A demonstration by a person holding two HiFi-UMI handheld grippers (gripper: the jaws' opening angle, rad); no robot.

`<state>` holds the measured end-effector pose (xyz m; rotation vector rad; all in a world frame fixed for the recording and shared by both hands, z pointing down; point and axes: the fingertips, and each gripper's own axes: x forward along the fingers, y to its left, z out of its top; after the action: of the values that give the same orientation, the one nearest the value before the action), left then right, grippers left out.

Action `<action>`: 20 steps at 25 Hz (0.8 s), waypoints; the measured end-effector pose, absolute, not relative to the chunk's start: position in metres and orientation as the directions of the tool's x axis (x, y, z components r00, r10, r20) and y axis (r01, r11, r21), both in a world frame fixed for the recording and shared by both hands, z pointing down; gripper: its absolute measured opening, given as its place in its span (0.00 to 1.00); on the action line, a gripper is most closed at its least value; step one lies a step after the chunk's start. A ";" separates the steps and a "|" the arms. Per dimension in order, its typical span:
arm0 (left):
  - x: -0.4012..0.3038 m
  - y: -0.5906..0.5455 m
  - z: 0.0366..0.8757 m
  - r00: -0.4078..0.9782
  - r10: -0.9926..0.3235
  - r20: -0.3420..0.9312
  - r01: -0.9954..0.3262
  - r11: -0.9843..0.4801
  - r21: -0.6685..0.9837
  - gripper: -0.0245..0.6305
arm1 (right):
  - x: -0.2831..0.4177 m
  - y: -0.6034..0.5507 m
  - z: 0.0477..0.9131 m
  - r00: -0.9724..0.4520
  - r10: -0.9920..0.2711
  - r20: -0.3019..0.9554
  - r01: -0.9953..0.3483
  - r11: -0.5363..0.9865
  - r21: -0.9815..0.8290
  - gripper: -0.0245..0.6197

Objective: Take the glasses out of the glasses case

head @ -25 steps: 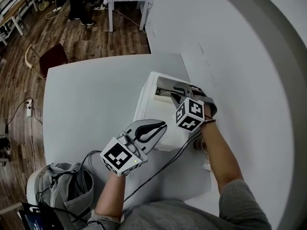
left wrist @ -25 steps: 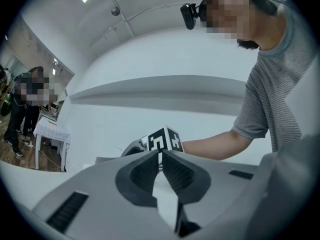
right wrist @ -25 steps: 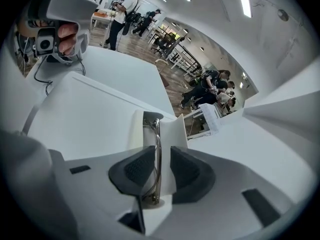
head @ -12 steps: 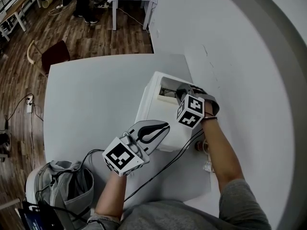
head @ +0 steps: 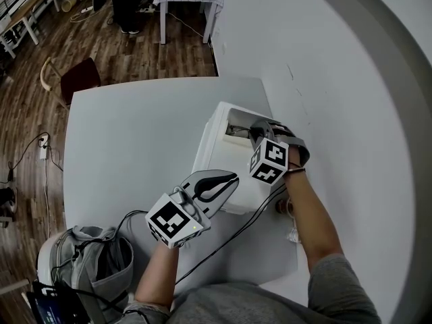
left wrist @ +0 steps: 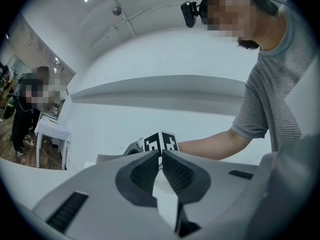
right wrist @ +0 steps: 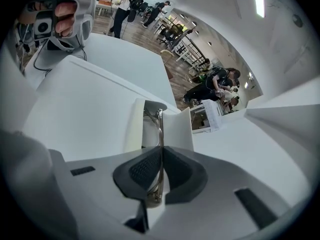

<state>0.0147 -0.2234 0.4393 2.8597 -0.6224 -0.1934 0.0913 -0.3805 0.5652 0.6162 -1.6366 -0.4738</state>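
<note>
The light grey table point(head: 121, 147) stands with its right side against a white wall, and wooden floor shows along its left and far edges. A white, box-like glasses case point(head: 214, 155) lies directly on the table's right half, near the wall side, with its long axis running away from the person. A thin black cable point(head: 236, 231) trails across the near part of the tabletop, from beside the case's near end toward the table's near edge.

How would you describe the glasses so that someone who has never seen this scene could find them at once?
On the pale table stands a white glasses case, open at its far end. The glasses poke out of that opening, pinched in the right gripper. They are the only thin wire frame among plain white surfaces.
</note>
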 end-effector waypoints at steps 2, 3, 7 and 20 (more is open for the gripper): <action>0.016 -0.223 0.439 0.903 -0.421 -0.080 -0.395 -0.890 0.228 0.06 | 0.091 -0.381 0.564 -0.097 -0.638 0.764 -0.128 0.769 0.626 0.08; 0.016 -0.222 0.439 0.903 -0.421 -0.081 -0.395 -0.890 0.227 0.06 | 0.091 -0.381 0.563 -0.098 -0.640 0.762 -0.129 0.767 0.628 0.08; 0.016 -0.221 0.437 0.904 -0.421 -0.080 -0.394 -0.890 0.227 0.06 | 0.090 -0.380 0.558 -0.102 -0.654 0.750 -0.137 0.755 0.641 0.08; 0.017 -0.218 0.429 0.899 -0.430 -0.081 -0.406 -0.888 0.215 0.06 | 0.090 -0.370 0.531 -0.151 -0.723 0.674 -0.212 0.689 0.693 0.08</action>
<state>0.0165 -0.2179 0.4291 2.8717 -0.6385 -0.1878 0.0895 -0.3696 0.5311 0.7589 -1.7025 -0.5316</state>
